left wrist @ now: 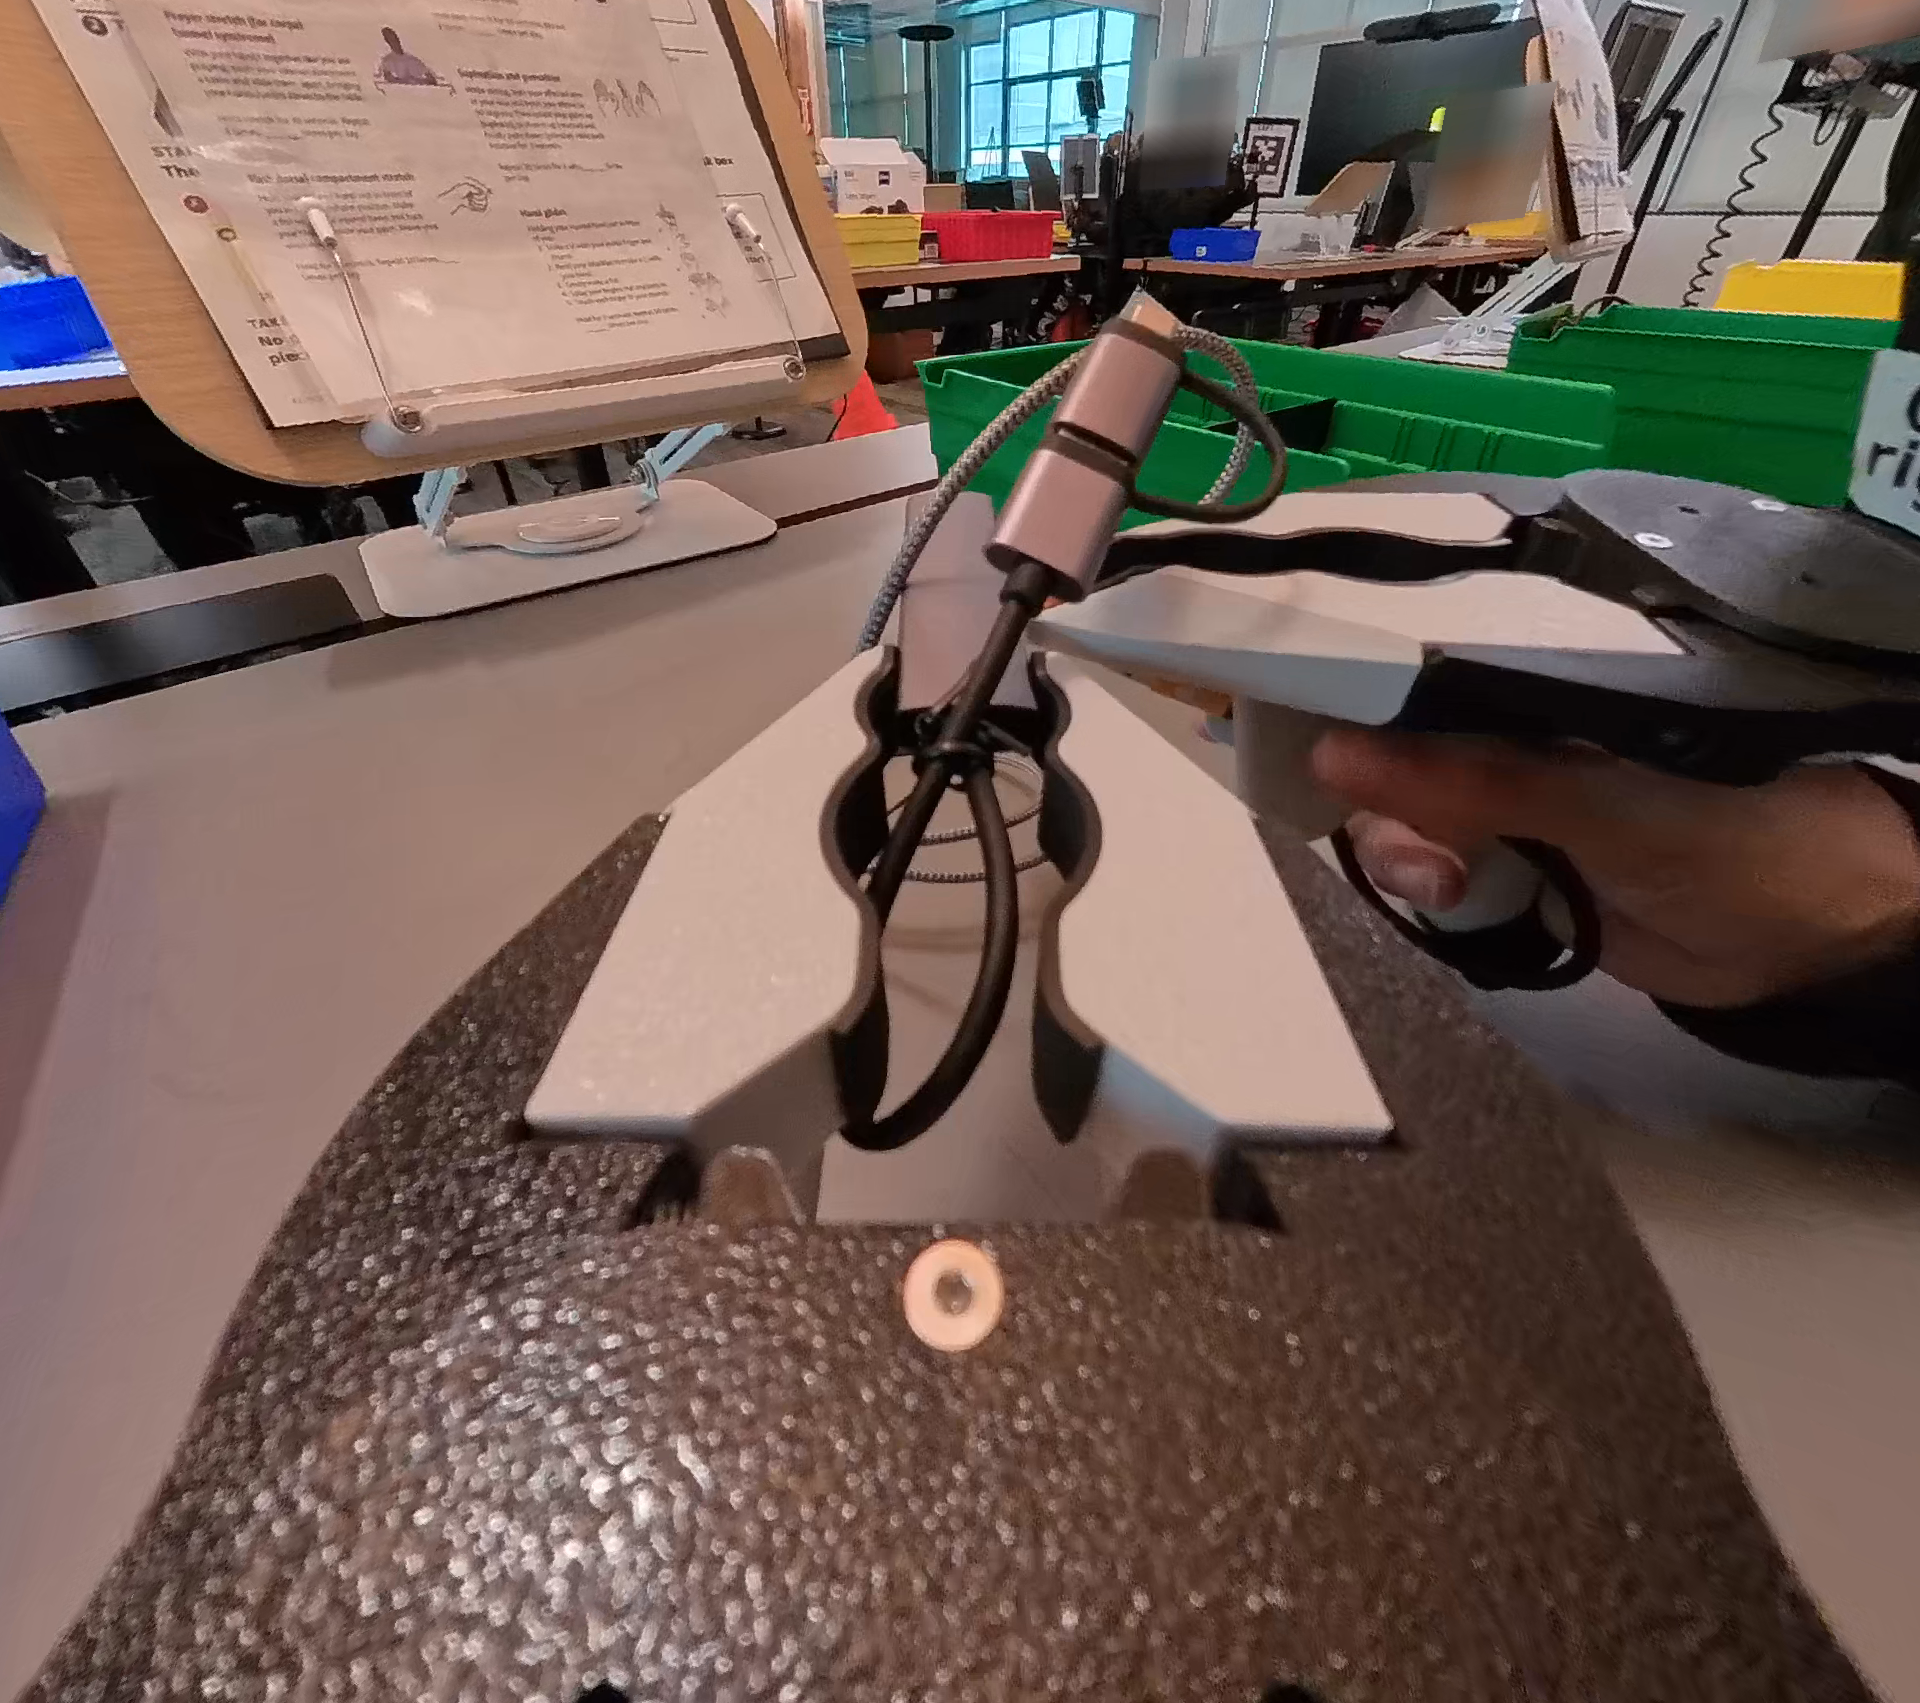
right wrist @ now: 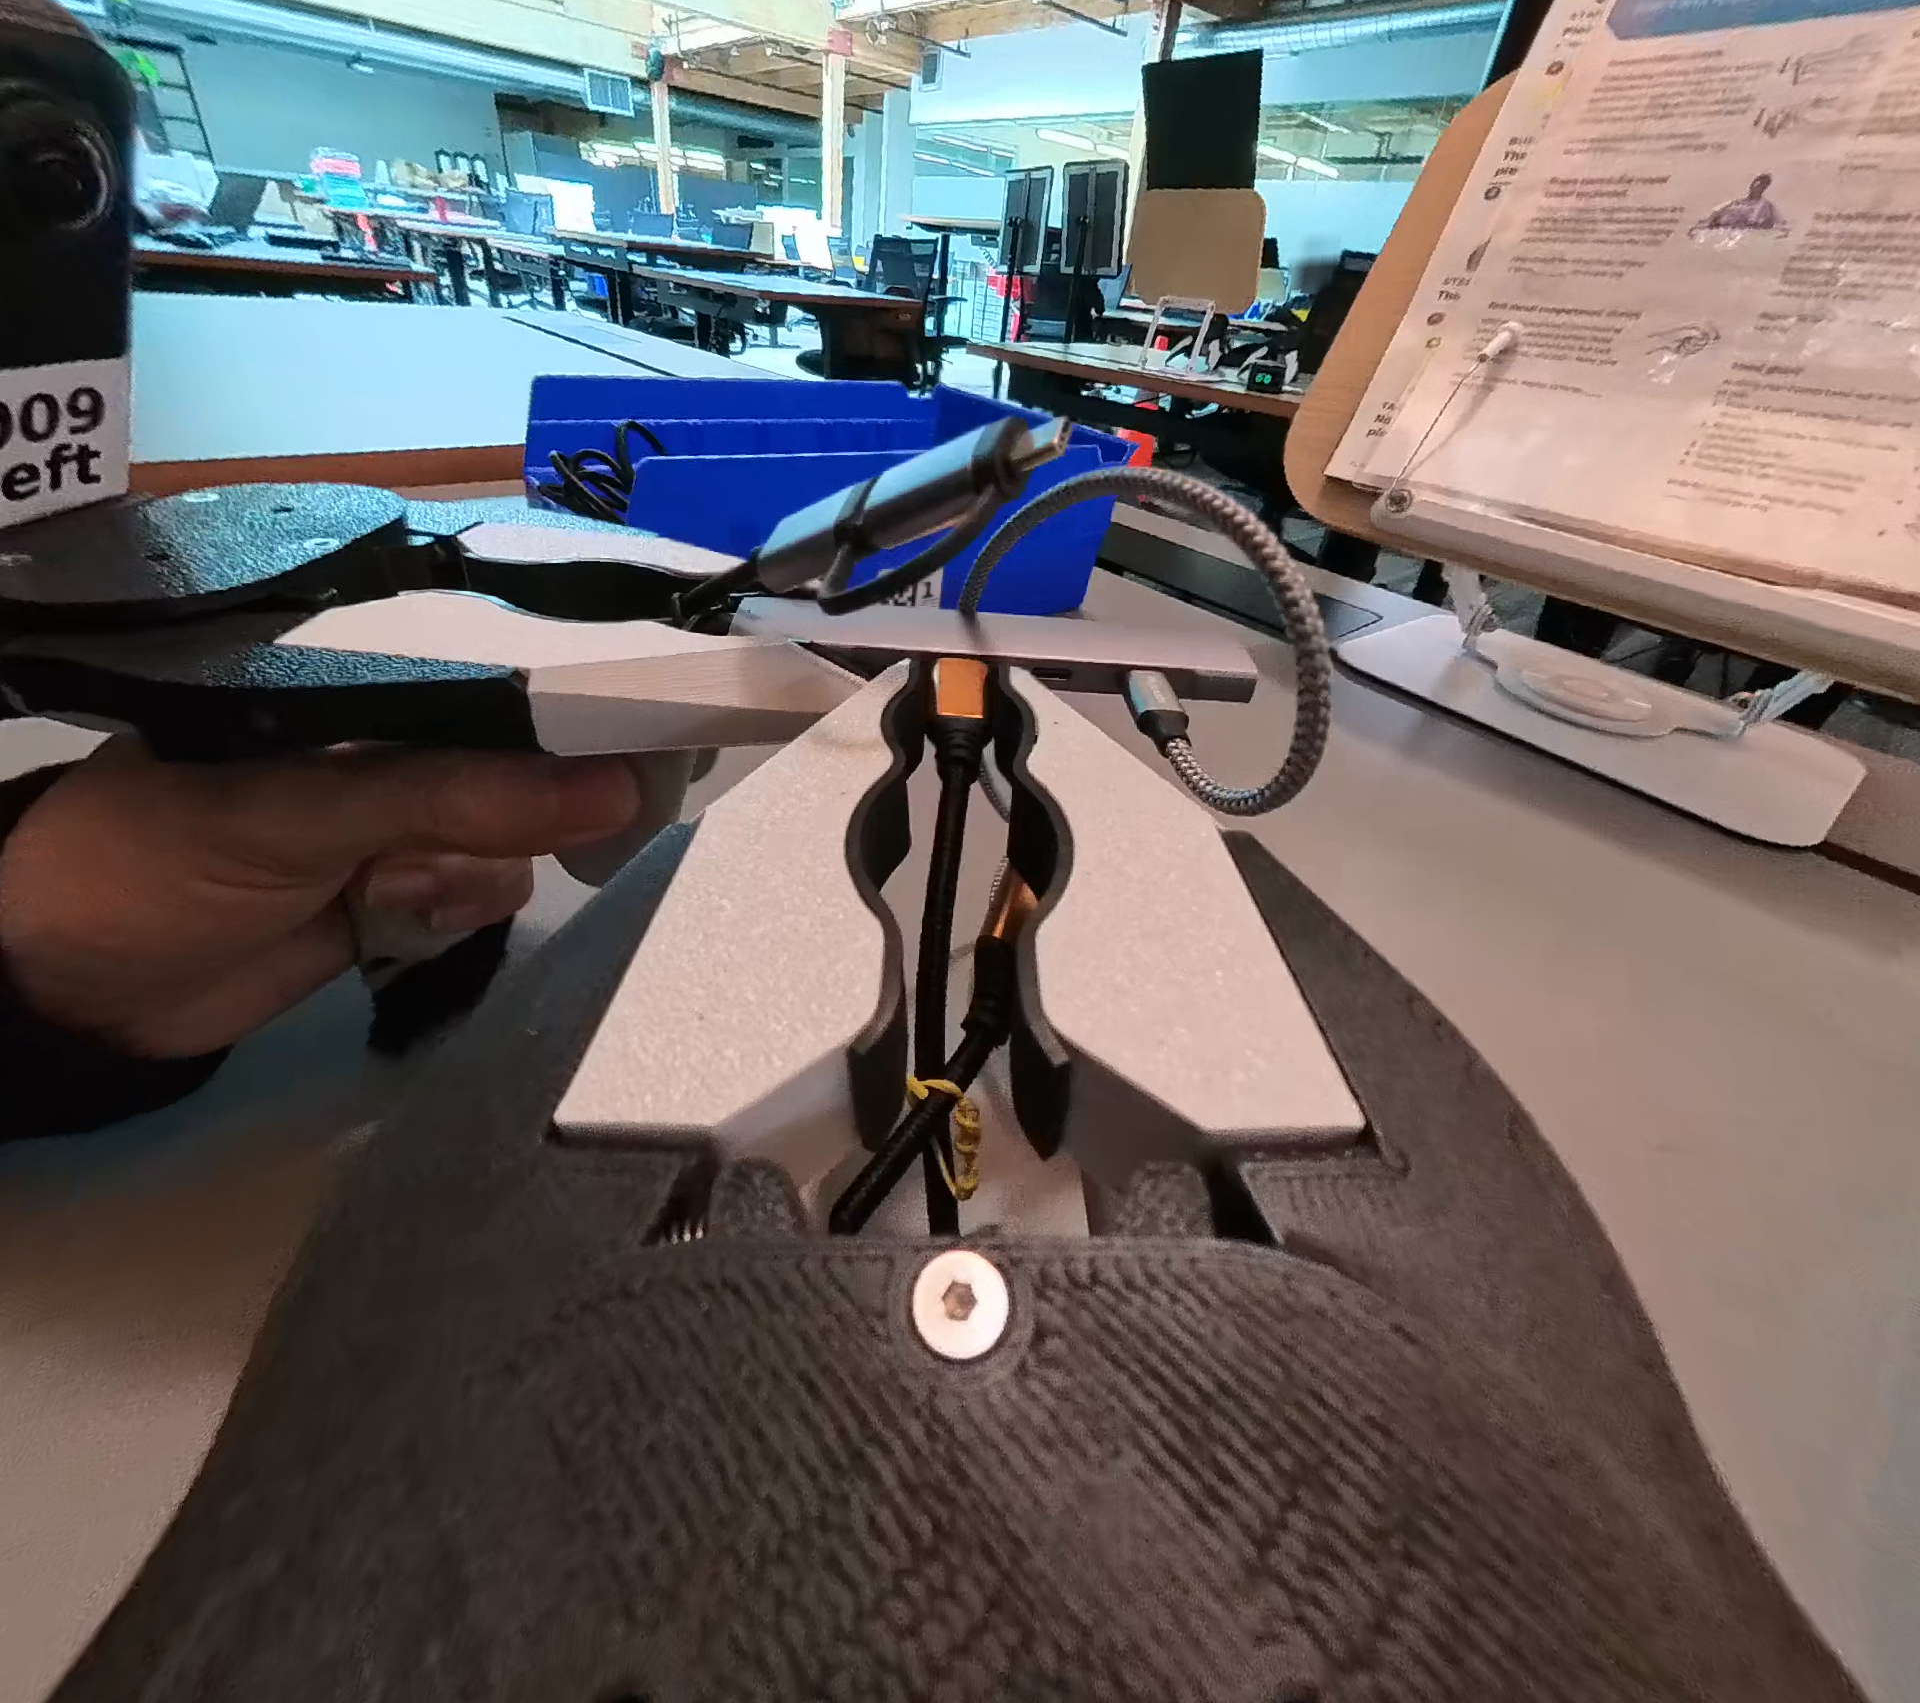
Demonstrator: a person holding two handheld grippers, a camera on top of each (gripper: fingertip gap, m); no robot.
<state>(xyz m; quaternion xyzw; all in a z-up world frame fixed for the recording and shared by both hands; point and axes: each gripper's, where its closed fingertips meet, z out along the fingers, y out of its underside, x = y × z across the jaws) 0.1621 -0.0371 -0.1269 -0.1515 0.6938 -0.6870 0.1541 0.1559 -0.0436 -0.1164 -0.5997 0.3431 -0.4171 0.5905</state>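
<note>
My left gripper (left wrist: 961, 687) is shut on a flat grey hub (left wrist: 948, 604), which stands end-on between its fingertips. A tied black cable (left wrist: 966, 926) also runs through the jaws, and its grey metal connector (left wrist: 1081, 458) sticks up above them. The hub's braided cable (left wrist: 966, 490) curls behind. My right gripper (right wrist: 961, 687) is shut on a black cable (right wrist: 935, 905) bound with a yellow tie. The cable's orange plug (right wrist: 958, 685) meets the hub's (right wrist: 1039, 643) near edge. The right gripper (left wrist: 1060, 604) comes in from the right, and the left gripper (right wrist: 769, 614) comes in from the left.
A wooden document stand with printed sheets (left wrist: 416, 147) stands on the grey table (left wrist: 416, 822), close on the left; it also shows in the right wrist view (right wrist: 1662, 303). Green bins (left wrist: 1403, 427) sit behind. A blue bin (right wrist: 790, 469) holds a coiled black cable. Hands grip both handles. My left and right fingertips are right by each other.
</note>
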